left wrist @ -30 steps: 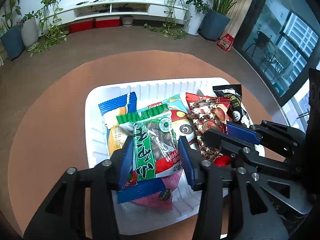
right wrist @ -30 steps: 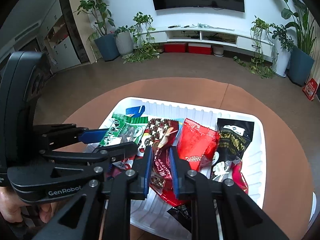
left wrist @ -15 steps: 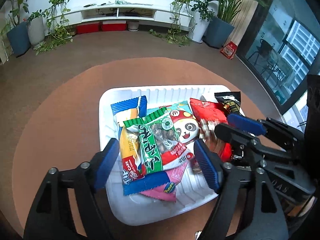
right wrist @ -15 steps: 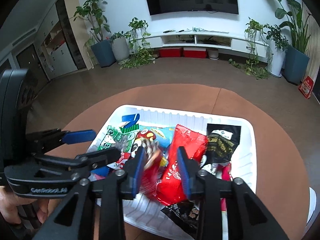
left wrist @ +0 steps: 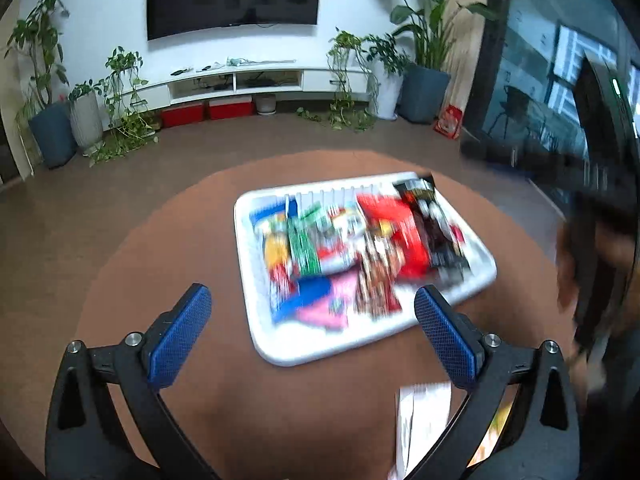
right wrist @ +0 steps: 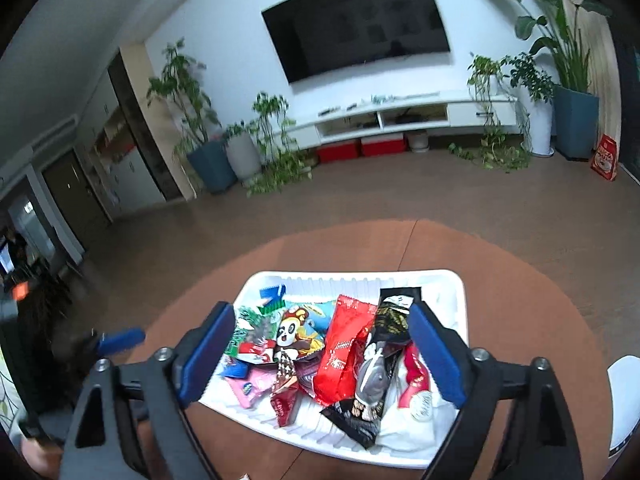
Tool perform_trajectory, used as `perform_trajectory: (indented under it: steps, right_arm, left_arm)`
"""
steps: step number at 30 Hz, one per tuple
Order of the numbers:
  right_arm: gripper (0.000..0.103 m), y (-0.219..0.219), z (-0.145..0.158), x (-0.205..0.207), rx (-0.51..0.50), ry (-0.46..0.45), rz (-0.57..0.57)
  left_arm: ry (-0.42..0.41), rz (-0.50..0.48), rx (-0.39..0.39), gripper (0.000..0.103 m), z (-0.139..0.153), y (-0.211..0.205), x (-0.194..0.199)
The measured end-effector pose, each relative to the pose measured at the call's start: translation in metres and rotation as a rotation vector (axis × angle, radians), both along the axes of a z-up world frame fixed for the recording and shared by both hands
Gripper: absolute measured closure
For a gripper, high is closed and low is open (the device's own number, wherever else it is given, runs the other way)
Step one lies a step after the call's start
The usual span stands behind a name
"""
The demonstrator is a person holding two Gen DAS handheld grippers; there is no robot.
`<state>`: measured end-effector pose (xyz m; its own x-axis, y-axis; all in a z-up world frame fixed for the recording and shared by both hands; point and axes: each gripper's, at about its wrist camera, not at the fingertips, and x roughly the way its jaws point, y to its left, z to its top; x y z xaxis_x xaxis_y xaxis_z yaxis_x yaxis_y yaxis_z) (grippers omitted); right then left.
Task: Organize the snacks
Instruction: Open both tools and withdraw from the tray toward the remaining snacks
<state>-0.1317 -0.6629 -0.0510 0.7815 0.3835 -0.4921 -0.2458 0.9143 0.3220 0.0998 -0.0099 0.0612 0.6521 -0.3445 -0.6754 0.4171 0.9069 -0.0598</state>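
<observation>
A white tray [left wrist: 280, 352] sits on the round brown table and holds several snack packets, among them a green packet [left wrist: 304, 248], a red packet [right wrist: 344, 356], a black packet [right wrist: 384, 336] and a panda packet [right wrist: 296, 332]. The tray also shows in the right wrist view [right wrist: 460, 300]. My left gripper [left wrist: 312, 320] is open and empty, raised above the tray's near edge. My right gripper [right wrist: 320, 352] is open and empty, above the packets. The left wrist view is blurred by motion.
A white paper item [left wrist: 420, 420] lies on the table near the left gripper's right finger. A white object [right wrist: 624, 400] sits at the table's right edge. The other gripper's blue finger [right wrist: 120, 340] shows at the left. Beyond the table are floor, plants and a TV cabinet.
Both grippers have opened wide and pulled back and up from the tray. The right gripper has let go of the dark red patterned packet, which now lies in the tray.
</observation>
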Motion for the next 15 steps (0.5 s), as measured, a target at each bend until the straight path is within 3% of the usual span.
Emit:
perform_trajectory:
  steps: [6,12,15]
  right_arm:
    - [0.009,-0.001,0.001,-0.046,-0.031,0.018,0.069]
    - [0.009,-0.003,-0.014,-0.112,-0.059,0.005,0.129]
    - [0.009,0.004,-0.031,-0.143,-0.113,0.028,0.187]
  left_arm:
    - [0.025,0.027,-0.016,0.000,-0.014,0.014,-0.066]
    - [0.176,0.047,-0.115,0.000,-0.047,0.028,-0.100]
    - [0.204,0.027,-0.086,0.001,-0.056,0.024,-0.115]
